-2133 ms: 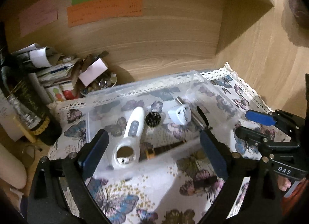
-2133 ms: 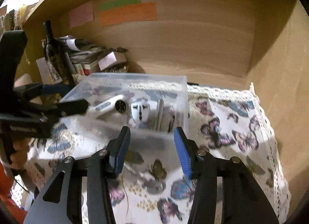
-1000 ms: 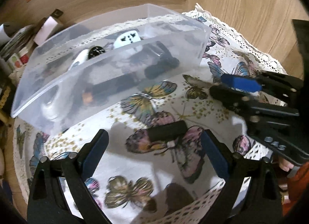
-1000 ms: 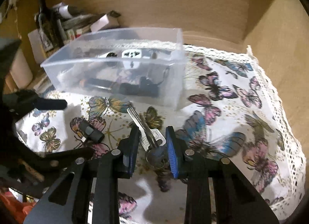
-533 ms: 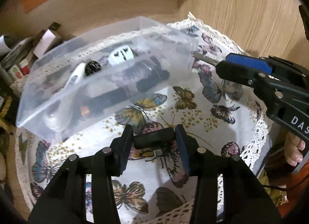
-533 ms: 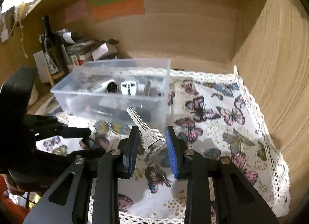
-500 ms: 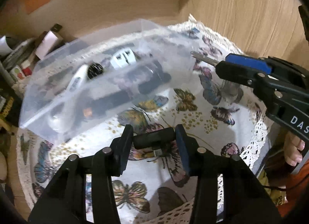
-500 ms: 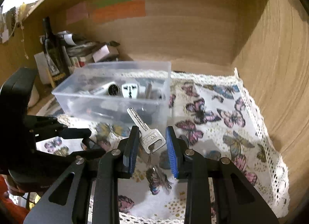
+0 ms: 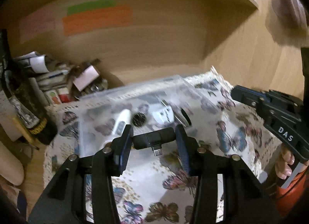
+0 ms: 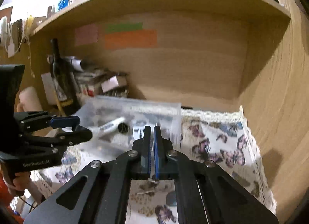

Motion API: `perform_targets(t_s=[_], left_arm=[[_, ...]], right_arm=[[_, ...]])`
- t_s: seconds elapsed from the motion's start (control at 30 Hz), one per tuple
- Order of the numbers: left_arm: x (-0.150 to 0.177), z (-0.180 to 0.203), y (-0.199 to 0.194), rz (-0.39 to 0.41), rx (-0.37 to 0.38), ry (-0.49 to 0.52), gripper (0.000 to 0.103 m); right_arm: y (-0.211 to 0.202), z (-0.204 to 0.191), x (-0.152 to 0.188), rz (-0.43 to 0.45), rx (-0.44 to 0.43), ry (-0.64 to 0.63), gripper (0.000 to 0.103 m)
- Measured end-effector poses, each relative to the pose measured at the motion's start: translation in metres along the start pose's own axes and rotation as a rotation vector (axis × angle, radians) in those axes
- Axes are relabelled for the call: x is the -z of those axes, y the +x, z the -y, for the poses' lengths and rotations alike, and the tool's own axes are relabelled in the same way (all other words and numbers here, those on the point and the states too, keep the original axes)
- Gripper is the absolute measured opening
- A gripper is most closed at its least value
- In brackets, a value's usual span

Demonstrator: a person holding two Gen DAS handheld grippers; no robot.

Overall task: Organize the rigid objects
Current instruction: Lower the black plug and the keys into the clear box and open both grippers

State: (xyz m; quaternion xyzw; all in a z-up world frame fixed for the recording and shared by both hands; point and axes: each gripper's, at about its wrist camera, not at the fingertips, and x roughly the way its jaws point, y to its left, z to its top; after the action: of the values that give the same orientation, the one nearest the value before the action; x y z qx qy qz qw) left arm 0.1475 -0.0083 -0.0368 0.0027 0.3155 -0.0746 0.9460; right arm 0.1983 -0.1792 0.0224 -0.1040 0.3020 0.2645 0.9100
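My left gripper point(image 9: 154, 139) is shut on a small black USB adapter point(image 9: 154, 140), held above the butterfly cloth in front of the clear plastic box point(image 9: 108, 100). The box holds a white thermometer-like device point(image 9: 121, 121), a white plug adapter point(image 9: 164, 114) and other small items. My right gripper point(image 10: 151, 133) is shut on a bunch of keys point(image 10: 152, 182); only a bit of metal shows between and below the pads. It also shows in the left wrist view point(image 9: 270, 108), right of the box. The left gripper shows in the right wrist view point(image 10: 77, 127).
Both grippers are inside a wooden shelf niche with coloured notes point(image 10: 131, 38) on the back wall. A dark bottle point(image 10: 61, 81) and a pile of papers and boxes point(image 9: 58, 81) stand at the left. The butterfly cloth point(image 10: 222, 146) covers the shelf right of the box.
Both grippers have risen and tilted up with their loads. The right gripper's pads have closed tighter on the keys, and the key blade no longer sticks out ahead.
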Motion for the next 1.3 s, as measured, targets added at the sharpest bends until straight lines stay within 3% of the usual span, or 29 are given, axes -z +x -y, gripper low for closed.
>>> perform_targets(t_s=[0.07, 0.17, 0.23, 0.3, 0.43, 0.5, 0.57, 0.7, 0.77, 1.07, 1.3], left_arm=[[-0.002, -0.008, -0.002, 0.008, -0.005, -0.014, 0.045], [-0.003, -0.015, 0.001, 0.007, -0.016, -0.019, 0.045], [-0.003, -0.017, 0.006, 0.0, -0.018, -0.022, 0.045], [-0.002, -0.02, 0.01, -0.01, -0.014, -0.029, 0.045], [0.003, -0.021, 0.017, -0.026, -0.005, -0.036, 0.045], [0.005, -0.02, 0.02, -0.031, -0.002, -0.035, 0.045], [0.007, -0.02, 0.021, -0.036, 0.002, -0.036, 0.045], [0.009, -0.02, 0.022, -0.037, 0.002, -0.031, 0.045], [0.01, -0.019, 0.022, -0.036, 0.001, -0.032, 0.045], [0.011, -0.02, 0.018, -0.026, -0.004, -0.034, 0.045], [0.008, -0.02, 0.01, -0.001, -0.012, -0.034, 0.045]], right_arm=[[0.001, 0.004, 0.002, -0.017, -0.013, 0.011, 0.001], [0.01, 0.01, 0.016, -0.082, -0.004, 0.01, 0.01], [0.019, 0.013, 0.029, -0.139, -0.004, 0.012, 0.02], [0.032, 0.016, 0.046, -0.212, 0.004, 0.014, 0.043], [0.056, 0.016, 0.072, -0.343, 0.002, 0.004, 0.049], [0.065, 0.013, 0.079, -0.38, -0.019, -0.007, 0.069], [0.069, 0.009, 0.083, -0.392, -0.026, -0.026, 0.078], [0.08, 0.005, 0.087, -0.428, -0.022, -0.048, 0.076], [0.081, 0.006, 0.084, -0.417, -0.03, -0.047, 0.059], [0.062, -0.004, 0.088, -0.353, 0.032, -0.072, 0.059], [0.023, -0.002, 0.073, -0.243, 0.054, -0.041, 0.059]])
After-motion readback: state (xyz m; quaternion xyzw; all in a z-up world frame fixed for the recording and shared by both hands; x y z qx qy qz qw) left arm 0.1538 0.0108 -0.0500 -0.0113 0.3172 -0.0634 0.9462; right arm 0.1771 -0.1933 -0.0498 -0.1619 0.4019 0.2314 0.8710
